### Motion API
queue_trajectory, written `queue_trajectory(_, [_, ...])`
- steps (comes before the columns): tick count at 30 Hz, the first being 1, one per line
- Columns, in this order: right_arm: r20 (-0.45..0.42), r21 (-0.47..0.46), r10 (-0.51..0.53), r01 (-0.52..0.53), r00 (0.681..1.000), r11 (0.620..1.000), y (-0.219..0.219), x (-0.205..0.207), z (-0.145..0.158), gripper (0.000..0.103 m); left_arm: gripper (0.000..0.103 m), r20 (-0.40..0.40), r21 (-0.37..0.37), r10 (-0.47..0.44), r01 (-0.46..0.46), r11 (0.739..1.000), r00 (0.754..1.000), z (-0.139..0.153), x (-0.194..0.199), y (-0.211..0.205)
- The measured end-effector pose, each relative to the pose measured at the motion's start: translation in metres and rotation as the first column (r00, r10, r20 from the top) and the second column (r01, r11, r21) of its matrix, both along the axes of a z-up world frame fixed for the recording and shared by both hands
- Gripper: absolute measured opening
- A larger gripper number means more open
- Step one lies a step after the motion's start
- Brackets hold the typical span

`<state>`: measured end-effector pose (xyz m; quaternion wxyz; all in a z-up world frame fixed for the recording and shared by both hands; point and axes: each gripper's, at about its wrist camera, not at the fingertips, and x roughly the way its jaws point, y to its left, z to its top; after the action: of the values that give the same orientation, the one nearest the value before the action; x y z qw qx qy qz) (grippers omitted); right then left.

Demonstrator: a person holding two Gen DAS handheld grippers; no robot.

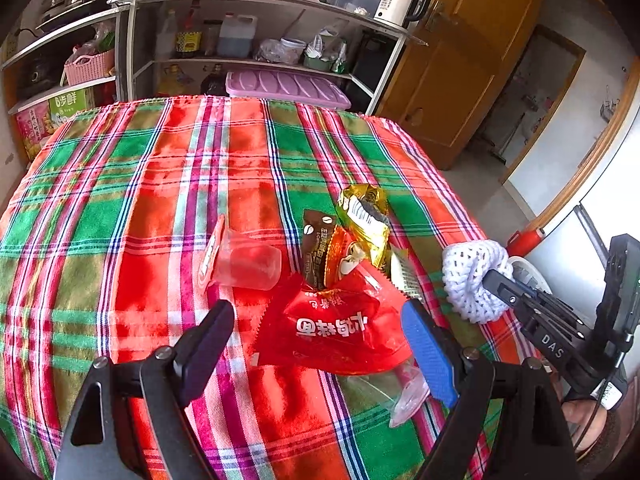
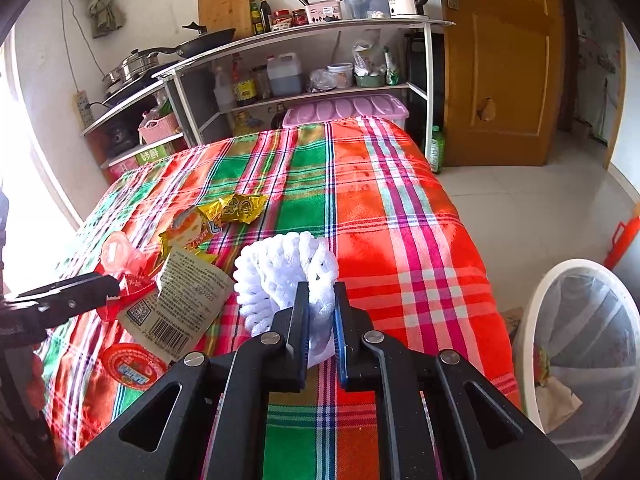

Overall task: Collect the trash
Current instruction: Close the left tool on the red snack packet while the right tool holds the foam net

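Trash collection, early stage. The right claw (image 2: 320, 320) is clamped on a white foam net (image 2: 280, 280), which sits at the bench's right side, near the edge beside the bin (image 2: 532, 320). The bin, lined with a clear bag, stands on the floor just off that edge and already holds some scraps. The left claw (image 1: 320, 344) hangs wide above a red wrapper (image 1: 336, 328), its pads not touching it. Left on the bench (image 1: 120, 184): the red wrapper, a brown packet (image 1: 316, 248), a gold wrapper (image 1: 364, 212), a clear cup (image 1: 248, 264) lying on its side, and a red lid (image 2: 134, 366). The far half of the bench is bare, giving free room; the path from net to bin over the right edge looks unobstructed. The two claws work close together, so crossing paths is the likely hazard.
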<state>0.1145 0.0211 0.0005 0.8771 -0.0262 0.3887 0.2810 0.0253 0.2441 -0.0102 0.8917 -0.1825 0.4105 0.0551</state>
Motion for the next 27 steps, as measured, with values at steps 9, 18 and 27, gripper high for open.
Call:
queue_trajectory(9, [-0.007,0.008,-0.004,0.004,1.0,1.0,-0.003,0.0,-0.002,0.011,0.077,-0.033,0.008,0.035,-0.035,0.999,0.999,-0.015,0.01,0.001])
queue_trajectory(18, [-0.009,0.013,-0.008,0.008,1.0,1.0,-0.004,0.002,-0.002,0.011,0.052,-0.046,0.072,0.024,-0.021,0.997,0.999,-0.016,0.013,-0.007])
queue_trajectory(27, [-0.011,0.016,-0.011,0.011,1.0,1.0,-0.004,0.002,-0.003,0.011,0.032,-0.027,0.106,0.023,-0.02,0.994,0.999,-0.013,0.009,-0.009])
